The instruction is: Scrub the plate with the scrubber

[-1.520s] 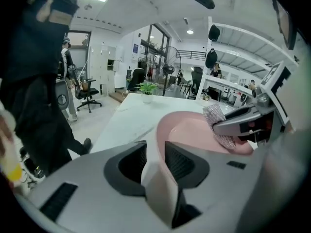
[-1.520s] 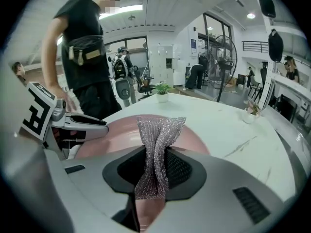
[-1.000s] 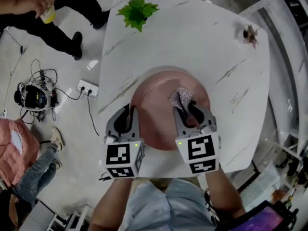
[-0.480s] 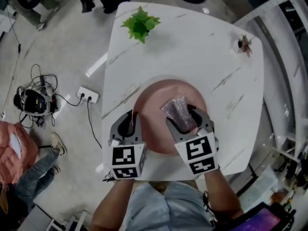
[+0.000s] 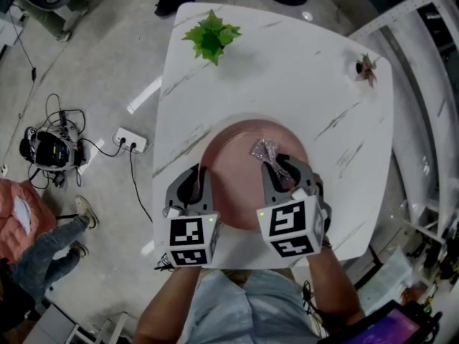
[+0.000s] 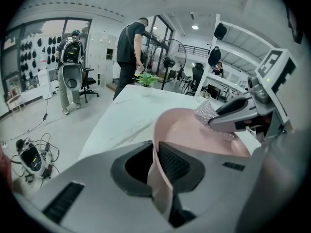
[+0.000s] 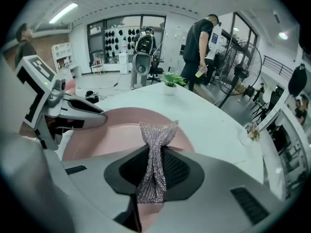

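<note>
At the plate's near rim, the left gripper [image 5: 192,180] was clamped on the pink plate [image 5: 229,156], steadying it on the table [image 5: 287,70]. Over the plate's middle, the right gripper [image 5: 277,166] had just been closing. The scrubber [image 5: 264,150], spread wide half a second before, was now pinched into a narrow strip between its jaws. This looked like a regrip, so scrubbing could probably resume. Only the right gripper view showed the pinch itself; the head view hid it. A plant [image 5: 210,36] stood beyond the plate.
</note>
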{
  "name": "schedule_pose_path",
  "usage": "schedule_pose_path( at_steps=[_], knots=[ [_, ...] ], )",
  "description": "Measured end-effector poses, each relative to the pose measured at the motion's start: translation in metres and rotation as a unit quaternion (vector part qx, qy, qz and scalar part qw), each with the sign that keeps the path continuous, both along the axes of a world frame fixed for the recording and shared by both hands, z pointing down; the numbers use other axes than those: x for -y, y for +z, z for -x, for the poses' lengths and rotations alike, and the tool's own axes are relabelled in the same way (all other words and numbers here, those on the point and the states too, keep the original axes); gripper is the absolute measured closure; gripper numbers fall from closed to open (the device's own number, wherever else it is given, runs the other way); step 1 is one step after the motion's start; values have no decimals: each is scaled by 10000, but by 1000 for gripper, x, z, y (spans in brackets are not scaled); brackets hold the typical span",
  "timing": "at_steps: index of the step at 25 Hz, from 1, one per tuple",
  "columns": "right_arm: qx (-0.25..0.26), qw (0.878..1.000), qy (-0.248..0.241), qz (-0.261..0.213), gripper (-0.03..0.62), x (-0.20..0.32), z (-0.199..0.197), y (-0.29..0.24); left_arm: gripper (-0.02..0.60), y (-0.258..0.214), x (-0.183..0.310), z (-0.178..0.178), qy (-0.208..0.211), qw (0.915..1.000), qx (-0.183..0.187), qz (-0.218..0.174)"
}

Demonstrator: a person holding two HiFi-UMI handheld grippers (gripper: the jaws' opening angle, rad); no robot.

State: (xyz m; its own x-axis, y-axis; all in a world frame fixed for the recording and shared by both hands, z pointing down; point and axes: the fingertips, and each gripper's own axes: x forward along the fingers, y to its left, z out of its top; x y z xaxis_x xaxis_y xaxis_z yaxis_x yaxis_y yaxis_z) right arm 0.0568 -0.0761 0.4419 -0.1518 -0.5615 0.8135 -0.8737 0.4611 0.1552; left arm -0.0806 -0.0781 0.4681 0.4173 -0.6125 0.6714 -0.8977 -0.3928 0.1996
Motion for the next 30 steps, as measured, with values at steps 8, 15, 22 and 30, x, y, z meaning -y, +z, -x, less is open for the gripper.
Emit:
schedule_pose_path(
  at_steps=[8,15,22,30],
  knots=[
    [-1340,9860,-670,736,507,29,-12,21,549,0,3,-7,351,9991,-219,120],
    [-2009,9564,-1908,926,514,32,28,35,549,1,3,-10,597,9968,-384,359],
    [-2532,9058,-3323,702,514,23,56,38,557,4,9,-8,677,9922,-671,799],
    [-2896,8448,-4494,217,514,0,93,37,563,5,12,-8,689,9883,-857,1057]
  ],
)
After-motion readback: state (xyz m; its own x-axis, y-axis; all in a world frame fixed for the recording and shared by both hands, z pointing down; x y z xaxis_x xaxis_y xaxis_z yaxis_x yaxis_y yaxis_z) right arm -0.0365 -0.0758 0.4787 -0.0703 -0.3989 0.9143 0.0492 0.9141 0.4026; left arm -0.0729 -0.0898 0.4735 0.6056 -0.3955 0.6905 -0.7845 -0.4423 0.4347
